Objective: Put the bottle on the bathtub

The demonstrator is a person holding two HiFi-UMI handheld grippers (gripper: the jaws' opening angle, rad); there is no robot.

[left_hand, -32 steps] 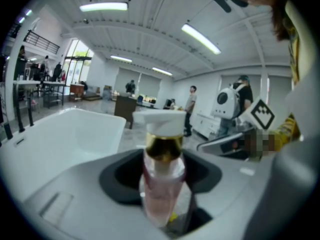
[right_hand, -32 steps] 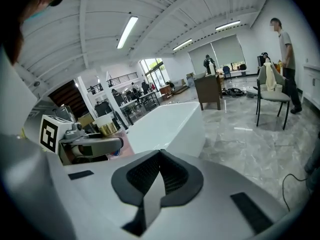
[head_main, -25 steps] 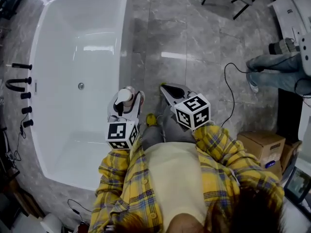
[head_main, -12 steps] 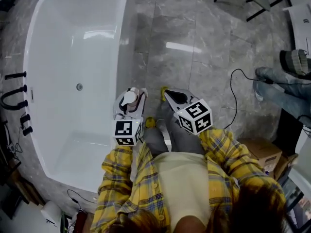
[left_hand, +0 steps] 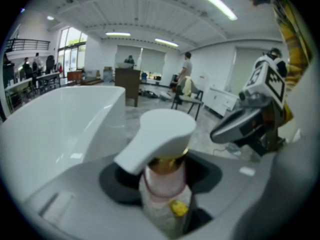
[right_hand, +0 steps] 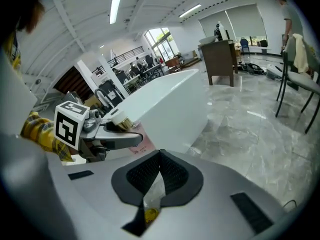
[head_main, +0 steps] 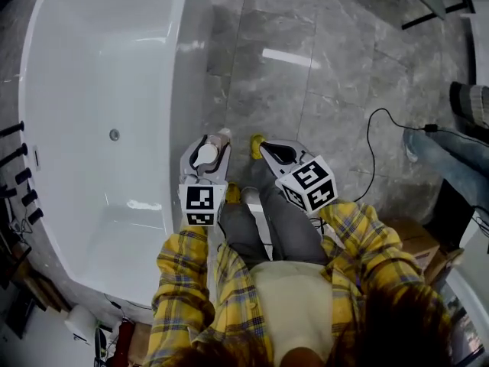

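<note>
Two grippers in play, both low in the head view. The left gripper (head_main: pixel 206 147) has its jaws clamped on the bottle (left_hand: pixel 161 180), one on each side of the pale pinkish body. The gold collar and broad white pump head stick up above the jaws, with the spout swinging to the jaws' left. The bottle stands upright in that grip. The white bathtub (head_main: pixel 180 90) lies just to the left of these jaws, its outer wall close beside them, and the bottle is not resting on its rim. The right gripper (right_hand: pixel 159 156) has its jaws together, the dark ribbed pads meeting at the tips with nothing between them. It sits just to the right of the left jaws, over the grey marble floor (head_main: pixel 321 90). Yellow plaid sleeves (head_main: pixel 177 277) trail back behind both grippers.
</note>
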